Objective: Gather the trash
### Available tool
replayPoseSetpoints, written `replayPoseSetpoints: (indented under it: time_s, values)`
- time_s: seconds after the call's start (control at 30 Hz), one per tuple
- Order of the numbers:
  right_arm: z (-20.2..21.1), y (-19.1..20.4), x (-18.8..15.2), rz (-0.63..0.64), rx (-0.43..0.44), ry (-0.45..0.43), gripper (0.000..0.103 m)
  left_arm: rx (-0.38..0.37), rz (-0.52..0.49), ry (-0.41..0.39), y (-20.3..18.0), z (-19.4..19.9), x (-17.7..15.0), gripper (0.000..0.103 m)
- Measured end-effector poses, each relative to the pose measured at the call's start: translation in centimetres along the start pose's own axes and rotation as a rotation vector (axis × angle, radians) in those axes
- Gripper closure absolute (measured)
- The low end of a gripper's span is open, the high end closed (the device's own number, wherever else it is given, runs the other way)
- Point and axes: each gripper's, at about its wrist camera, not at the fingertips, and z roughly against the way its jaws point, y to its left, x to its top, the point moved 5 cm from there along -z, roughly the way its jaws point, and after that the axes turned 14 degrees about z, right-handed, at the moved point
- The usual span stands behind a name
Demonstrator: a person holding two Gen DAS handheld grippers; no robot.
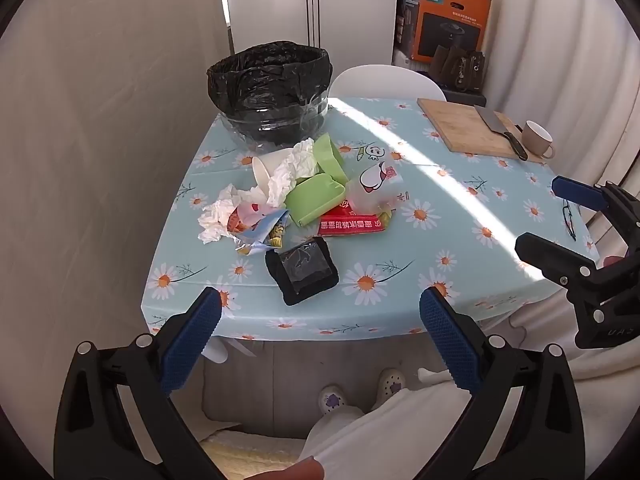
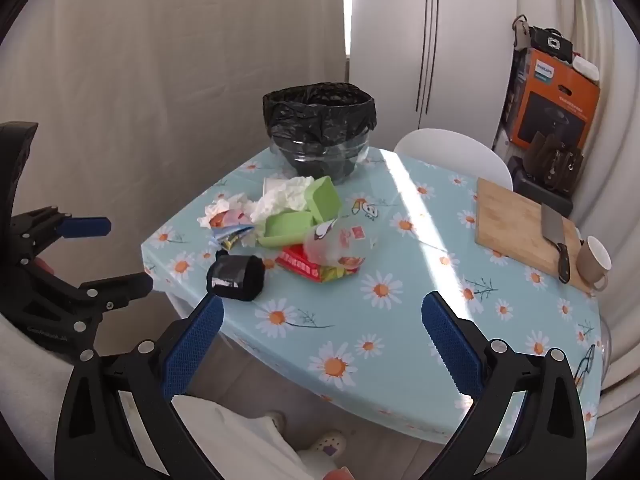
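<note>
A pile of trash lies on the daisy tablecloth: crumpled white tissue (image 1: 288, 168) (image 2: 280, 198), a white paper cup (image 1: 266, 168), green plastic box halves (image 1: 316, 198) (image 2: 288, 228), a clear printed cup (image 1: 374, 192) (image 2: 336, 246), a red packet (image 1: 350, 224) (image 2: 300, 266), snack wrappers (image 1: 260, 232) and a black box with clear film (image 1: 303, 270) (image 2: 236, 276). A bin lined with a black bag (image 1: 270, 92) (image 2: 320, 128) stands behind the pile. My left gripper (image 1: 320, 312) (image 2: 116, 250) is open and empty, near the table's front edge. My right gripper (image 2: 322, 318) (image 1: 544, 216) is open and empty above the table.
A wooden cutting board (image 1: 464, 128) (image 2: 516, 224) with a cleaver (image 1: 500, 130) (image 2: 554, 240) and a beige mug (image 1: 538, 140) (image 2: 594, 264) sit at the far right. Glasses (image 1: 570, 216) lie by the right edge. A white chair (image 1: 384, 80) stands behind the table.
</note>
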Motion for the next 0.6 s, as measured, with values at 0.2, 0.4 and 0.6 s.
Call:
replayPoseSetpoints:
  time_s: [0.2,0.4,0.6]
  values:
    - [0.08,-0.17,-0.05,0.003,-0.008,-0.003,0.008,-0.007,0.011,-0.003,0.38,-0.12,0.05,0.006]
    - [0.14,-0.28,-0.09,0.005,-0.014,-0.008,0.008,-0.001,0.003,-0.009,-0.28,0.04,-0.03,0.006]
    - [0.49,-0.49,0.09,0.011,-0.018,-0.013,0.008,0.004,0.005,-0.013,-0.26,0.15,0.06,0.006]
